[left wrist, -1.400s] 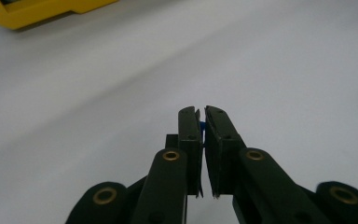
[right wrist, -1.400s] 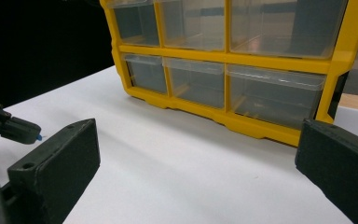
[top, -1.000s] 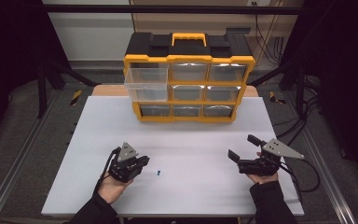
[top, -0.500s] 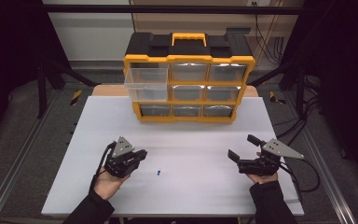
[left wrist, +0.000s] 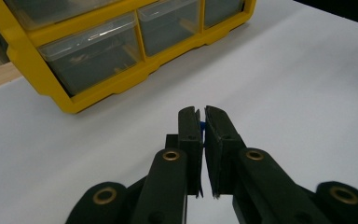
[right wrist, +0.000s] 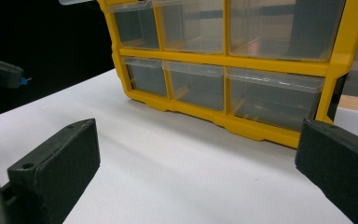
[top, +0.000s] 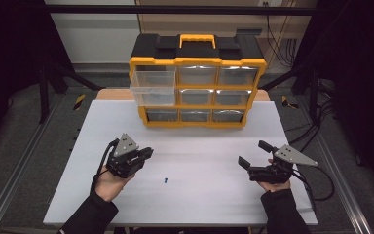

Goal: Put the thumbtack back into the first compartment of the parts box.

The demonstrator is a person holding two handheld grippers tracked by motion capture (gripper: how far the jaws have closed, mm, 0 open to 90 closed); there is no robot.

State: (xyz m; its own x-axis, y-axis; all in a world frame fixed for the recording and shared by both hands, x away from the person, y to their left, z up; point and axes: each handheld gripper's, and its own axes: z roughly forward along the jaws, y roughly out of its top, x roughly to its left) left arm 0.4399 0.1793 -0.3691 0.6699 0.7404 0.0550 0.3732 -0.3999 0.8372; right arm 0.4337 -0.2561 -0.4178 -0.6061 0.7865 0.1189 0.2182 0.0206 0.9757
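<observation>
White worktop (top: 199, 195) carries a yellow drawer cabinet (top: 197, 87); my left claw (left wrist: 201, 122) pinches a tiny blue piece (left wrist: 202, 126), my right claw (top: 254, 156) gapes wide.

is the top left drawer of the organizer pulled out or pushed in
Pulled out. In the high view the clear top left drawer juts forward past the yellow frame of the organizer, while the other drawers sit flush.

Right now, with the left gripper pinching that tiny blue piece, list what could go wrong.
1. The blue piece is a mere sliver between the left gripper's fingers; it could slip out in transit.
2. The pulled-out drawer juts past the organizer; the gripper might knock it.
3. A second blue piece lies loose on the table; a sleeve could sweep it off.
</observation>
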